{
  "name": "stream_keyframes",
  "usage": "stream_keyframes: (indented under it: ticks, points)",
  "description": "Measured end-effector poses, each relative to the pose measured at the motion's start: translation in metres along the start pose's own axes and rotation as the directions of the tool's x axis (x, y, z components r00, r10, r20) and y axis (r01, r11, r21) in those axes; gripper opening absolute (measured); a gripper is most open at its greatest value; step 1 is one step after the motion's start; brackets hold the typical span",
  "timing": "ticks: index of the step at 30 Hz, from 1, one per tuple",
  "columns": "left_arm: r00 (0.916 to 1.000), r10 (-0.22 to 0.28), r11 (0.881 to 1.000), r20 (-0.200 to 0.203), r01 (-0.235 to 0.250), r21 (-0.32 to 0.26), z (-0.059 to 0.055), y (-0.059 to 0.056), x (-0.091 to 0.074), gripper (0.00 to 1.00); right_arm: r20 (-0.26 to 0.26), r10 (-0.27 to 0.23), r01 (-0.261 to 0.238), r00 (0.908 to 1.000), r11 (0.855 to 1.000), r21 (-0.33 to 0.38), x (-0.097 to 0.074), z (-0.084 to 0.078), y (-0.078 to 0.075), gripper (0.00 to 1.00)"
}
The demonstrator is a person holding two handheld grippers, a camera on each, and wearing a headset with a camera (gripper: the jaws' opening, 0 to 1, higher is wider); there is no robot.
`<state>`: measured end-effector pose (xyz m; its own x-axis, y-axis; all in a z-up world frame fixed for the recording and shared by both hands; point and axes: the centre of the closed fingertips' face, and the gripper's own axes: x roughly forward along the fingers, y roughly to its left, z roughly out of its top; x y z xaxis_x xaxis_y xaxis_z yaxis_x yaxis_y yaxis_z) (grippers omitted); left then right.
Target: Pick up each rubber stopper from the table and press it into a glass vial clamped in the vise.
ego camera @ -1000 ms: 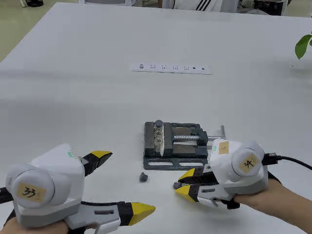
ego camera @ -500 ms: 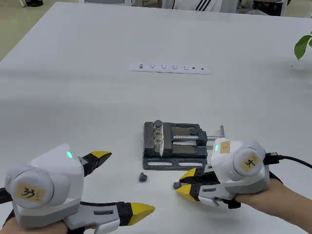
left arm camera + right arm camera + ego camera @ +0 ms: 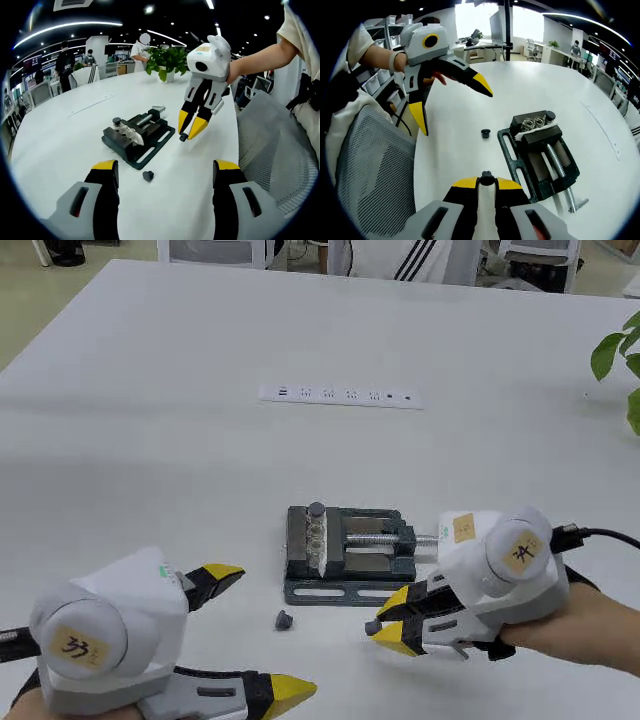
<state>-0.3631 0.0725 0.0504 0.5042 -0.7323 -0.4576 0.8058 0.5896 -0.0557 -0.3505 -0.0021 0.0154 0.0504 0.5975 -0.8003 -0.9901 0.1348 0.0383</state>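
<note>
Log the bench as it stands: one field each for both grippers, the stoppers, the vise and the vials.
left gripper: open, holding nothing, near left of the table
right gripper: shut on held stopper, by the vise's near right corner
loose stopper: lying on the table in front of the vise, between the grippers
vise: clamps a row of vials
fitted stopper: on the farthest vial; the others look open
power strip: beyond the vise
</note>
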Motion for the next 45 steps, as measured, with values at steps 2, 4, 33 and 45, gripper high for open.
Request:
stream_keyframes:
  ticks: [2,4,33,45]
  points:
    - [0.9998,-0.019,1.0,0.001,0.019,0.025,0.006,-0.003,0.005,0.7,-0.015,0.007,-0.007,0.9999,0.999,-0.032,-0.007,0.006,-0.001,0.07]
    - [0.9994,-0.035,0.998,0.001,0.035,0.055,0.012,-0.006,0.011,0.66,-0.05,0.026,-0.031,0.9984,0.995,-0.094,-0.016,0.012,-0.001,0.07]
    - [0.9868,-0.161,0.975,0.018,0.157,0.155,0.055,-0.031,0.041,0.12,-0.325,0.071,-0.219,0.943,0.867,-0.447,-0.044,0.053,0.013,0.07]
    - [0.9857,-0.167,0.978,0.022,0.162,0.132,0.056,-0.03,0.042,0.08,-0.342,0.074,-0.234,0.9367,0.859,-0.455,-0.04,0.051,0.013,0.07]
